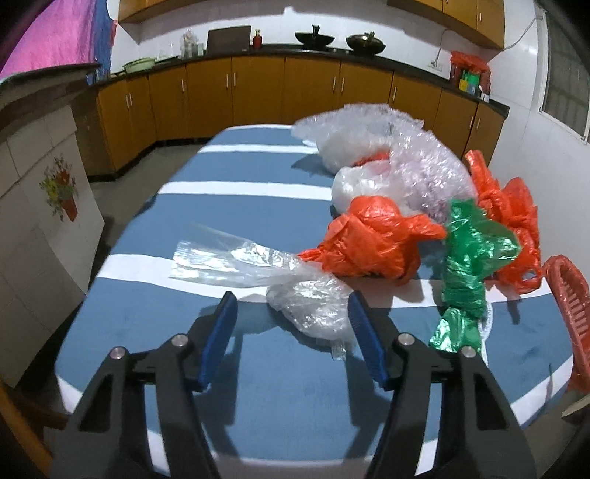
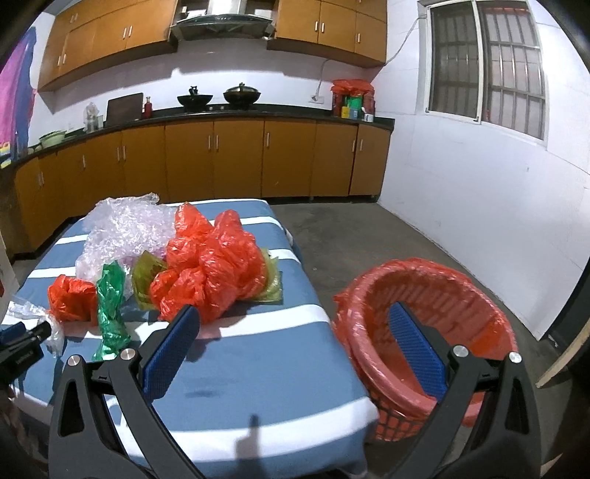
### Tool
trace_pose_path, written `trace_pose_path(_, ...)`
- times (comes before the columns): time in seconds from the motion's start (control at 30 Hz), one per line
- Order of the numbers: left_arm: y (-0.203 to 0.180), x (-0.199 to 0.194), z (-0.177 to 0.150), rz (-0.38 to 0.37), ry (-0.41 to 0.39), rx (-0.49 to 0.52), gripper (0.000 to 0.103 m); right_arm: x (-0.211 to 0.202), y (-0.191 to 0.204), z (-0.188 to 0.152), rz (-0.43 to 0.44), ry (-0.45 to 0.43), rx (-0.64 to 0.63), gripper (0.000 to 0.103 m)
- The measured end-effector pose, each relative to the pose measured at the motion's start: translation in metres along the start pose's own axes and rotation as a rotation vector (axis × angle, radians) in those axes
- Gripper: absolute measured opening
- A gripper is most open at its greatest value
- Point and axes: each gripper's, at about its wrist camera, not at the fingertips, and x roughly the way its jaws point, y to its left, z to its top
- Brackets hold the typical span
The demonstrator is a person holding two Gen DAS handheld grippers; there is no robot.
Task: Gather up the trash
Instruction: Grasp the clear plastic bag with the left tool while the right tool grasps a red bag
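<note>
Left wrist view: collection barely begun.
Both grippers (image 1: pixel 293 313) (image 2: pixel 291 331) spread, holding nothing; bags (image 2: pixel 210 265) litter table (image 2: pixel 258 368), basket (image 2: pixel 424 294) looks unfilled.

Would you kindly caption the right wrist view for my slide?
Open right gripper hovers between striped table strewn with plastic bags and red basket.

Plastic bags (image 1: pixel 372 243) on striped table (image 1: pixel 258 368)

Looked like a home kitchen: wooden cabinets (image 2: pixel 236 158) ran under a dark counter, two woks (image 2: pixel 217 96) sat on it, range hood (image 2: pixel 221 18) above them.
</note>
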Motion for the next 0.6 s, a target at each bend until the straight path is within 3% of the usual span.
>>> trace_pose_path(0.13,-0.003,0.011,0.005,-0.021,0.003,0.001,0.054,0.014,0.010,0.004,0.010,0.012,-0.009,0.101)
trace_pose_path(0.33,0.000,0.022,0.013,-0.042,0.011,0.005,0.035,0.034,0.020,0.010,0.028,0.027,-0.011,0.101)
trace_pose_path(0.47,0.007,0.023,0.017,-0.070,0.006,0.012,0.019,0.051,0.023,0.013,0.056,0.052,-0.005,0.094)
trace_pose_path(0.6,0.010,0.021,0.021,-0.068,-0.013,0.047,0.013,0.068,0.029,0.016,0.089,0.081,0.006,0.085)
